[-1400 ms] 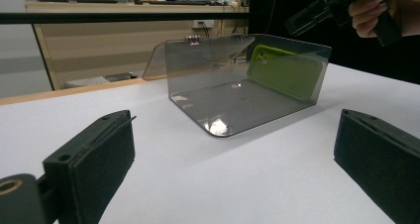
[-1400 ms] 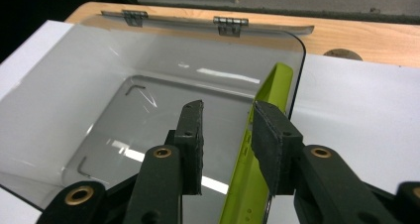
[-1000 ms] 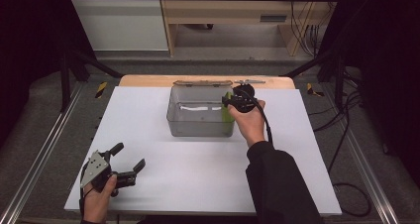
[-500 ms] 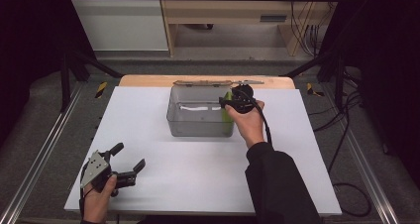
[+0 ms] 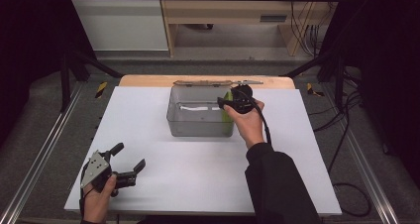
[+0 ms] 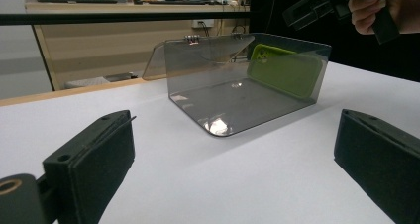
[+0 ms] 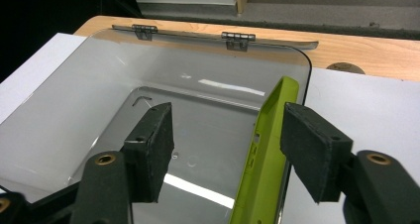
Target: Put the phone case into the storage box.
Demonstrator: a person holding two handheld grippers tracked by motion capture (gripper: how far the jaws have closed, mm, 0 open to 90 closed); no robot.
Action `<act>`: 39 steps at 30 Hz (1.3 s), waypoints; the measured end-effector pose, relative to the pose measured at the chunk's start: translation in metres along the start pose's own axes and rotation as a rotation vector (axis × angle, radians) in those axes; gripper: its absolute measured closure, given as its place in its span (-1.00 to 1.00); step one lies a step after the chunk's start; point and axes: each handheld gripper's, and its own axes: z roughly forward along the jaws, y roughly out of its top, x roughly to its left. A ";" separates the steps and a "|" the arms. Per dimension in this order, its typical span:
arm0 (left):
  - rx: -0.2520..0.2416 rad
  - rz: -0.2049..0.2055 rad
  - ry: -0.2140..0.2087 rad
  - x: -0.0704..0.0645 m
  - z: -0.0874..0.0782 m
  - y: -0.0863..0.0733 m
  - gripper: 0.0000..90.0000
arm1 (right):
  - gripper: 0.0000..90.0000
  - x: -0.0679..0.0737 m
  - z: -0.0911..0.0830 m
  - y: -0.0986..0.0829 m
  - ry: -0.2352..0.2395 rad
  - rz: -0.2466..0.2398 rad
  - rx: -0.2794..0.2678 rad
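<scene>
no readable writing or brand on anything; a far monitor shows text too small to read. white table top w/ a wood strip along the far edge, grey floor, pale cabinets behind. clear smoky plastic box, rounded corners, hinged lid open toward the back. lime green phone case, matte, stands on edge against the box's right wall. right gripper is over it, jaws wide apart, holding nothing, prob not touching. left gripper near the front left corner, also wide open & empty
</scene>
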 end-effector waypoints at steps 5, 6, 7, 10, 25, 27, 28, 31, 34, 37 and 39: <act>0.001 0.001 0.000 0.000 0.000 0.000 -0.95 | -0.33 0.001 0.001 0.000 0.005 0.003 -0.028; 0.001 0.002 0.000 0.000 0.000 0.000 -0.95 | -0.36 0.001 0.001 0.000 0.007 0.004 -0.033; 0.001 0.001 0.000 0.000 0.000 0.000 -0.95 | -0.37 0.001 0.001 0.000 0.009 0.004 -0.039; 0.002 0.001 0.001 0.000 0.000 0.000 -0.96 | -0.41 0.001 0.002 0.000 0.015 -0.002 -0.052; -0.001 0.001 0.002 0.001 0.000 0.000 -0.96 | -0.55 0.005 0.003 -0.001 0.029 -0.033 -0.084; -0.001 0.000 0.002 0.001 0.000 0.000 -0.96 | -0.58 0.006 0.003 -0.001 0.028 -0.040 -0.093; -0.001 0.000 0.002 0.001 0.000 0.000 -0.96 | -0.60 0.006 0.002 -0.001 0.026 -0.048 -0.100; -0.001 0.000 0.002 0.001 0.000 0.000 -0.96 | -0.62 0.007 0.001 -0.001 0.022 -0.060 -0.116; -0.001 0.001 0.002 0.001 0.000 0.000 -0.96 | -0.66 0.009 -0.001 -0.001 0.043 -0.070 -0.127; -0.001 0.000 0.002 0.001 0.000 0.000 -0.96 | -0.68 0.011 -0.003 0.000 0.047 -0.085 -0.144; -0.002 0.000 0.002 0.001 0.000 0.000 -0.96 | -0.68 0.012 -0.004 0.000 0.048 -0.089 -0.155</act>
